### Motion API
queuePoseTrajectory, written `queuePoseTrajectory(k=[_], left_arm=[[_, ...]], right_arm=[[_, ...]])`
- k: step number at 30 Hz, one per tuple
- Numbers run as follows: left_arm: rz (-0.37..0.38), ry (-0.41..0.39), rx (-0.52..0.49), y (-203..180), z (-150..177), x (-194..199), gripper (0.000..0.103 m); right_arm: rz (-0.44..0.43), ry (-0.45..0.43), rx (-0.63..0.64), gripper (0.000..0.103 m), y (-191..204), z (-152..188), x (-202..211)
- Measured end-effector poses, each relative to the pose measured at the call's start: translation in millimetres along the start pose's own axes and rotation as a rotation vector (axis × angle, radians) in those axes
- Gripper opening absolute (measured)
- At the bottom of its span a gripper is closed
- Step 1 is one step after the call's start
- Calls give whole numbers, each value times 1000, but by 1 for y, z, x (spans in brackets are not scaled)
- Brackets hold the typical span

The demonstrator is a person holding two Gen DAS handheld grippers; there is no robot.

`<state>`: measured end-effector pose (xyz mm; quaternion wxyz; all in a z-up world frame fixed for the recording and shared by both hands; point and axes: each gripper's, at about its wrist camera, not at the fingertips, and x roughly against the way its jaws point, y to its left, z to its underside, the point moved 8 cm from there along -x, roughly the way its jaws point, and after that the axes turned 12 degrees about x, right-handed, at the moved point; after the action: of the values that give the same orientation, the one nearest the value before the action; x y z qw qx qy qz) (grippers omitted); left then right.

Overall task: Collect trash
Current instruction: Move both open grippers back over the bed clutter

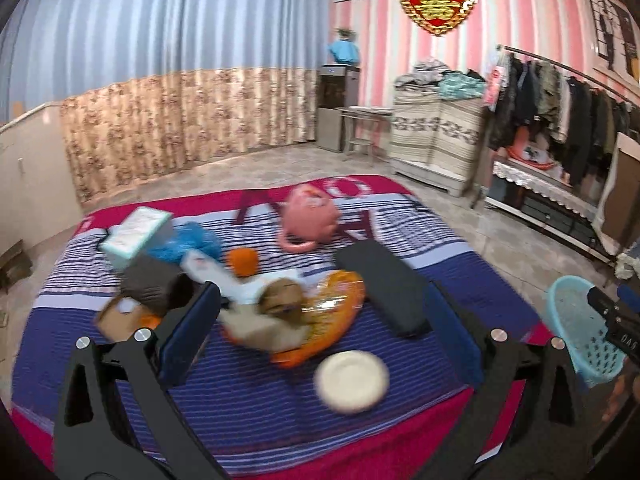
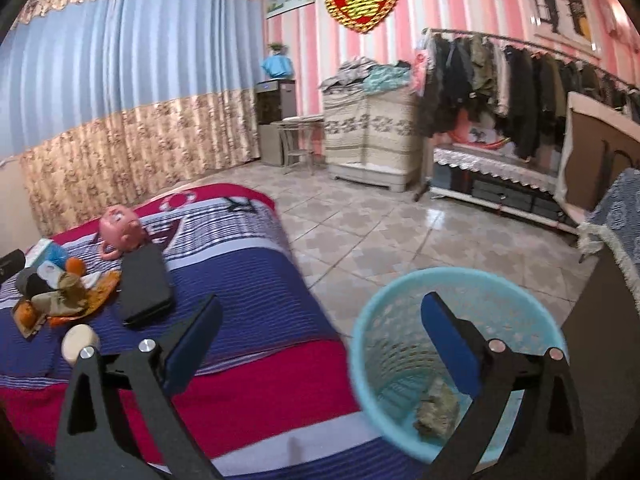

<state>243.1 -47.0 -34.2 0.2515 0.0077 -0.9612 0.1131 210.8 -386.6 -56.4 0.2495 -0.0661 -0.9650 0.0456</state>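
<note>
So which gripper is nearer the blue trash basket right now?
Right. The right gripper hangs open at the blue trash basket, one finger over its mouth. The left gripper is over the bed, facing the trash pile, with the basket off to its right.

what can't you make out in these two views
- Trash pile: left wrist view, motion blur smears it and the left gripper's finger covers its near edge, so single items cannot be told apart.
- Lump in the bin: right wrist view, blurred and partly behind the right gripper's finger; what it is stays unclear.
- Bin: left wrist view, a black device covers part of it.
</note>
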Motion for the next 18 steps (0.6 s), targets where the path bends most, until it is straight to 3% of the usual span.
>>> queuePoseTrajectory(k=[4, 10, 18], left_arm=[[-65, -18, 5, 46, 5, 4, 97], [-152, 30, 29, 104, 25, -8, 97], [-205, 42, 58, 145, 26, -15, 97]], right_arm=[[-58, 10, 26, 97, 30, -3, -5], [-166, 11, 116, 97, 93, -5, -8], [-328, 66, 222, 97, 182, 9, -21]])
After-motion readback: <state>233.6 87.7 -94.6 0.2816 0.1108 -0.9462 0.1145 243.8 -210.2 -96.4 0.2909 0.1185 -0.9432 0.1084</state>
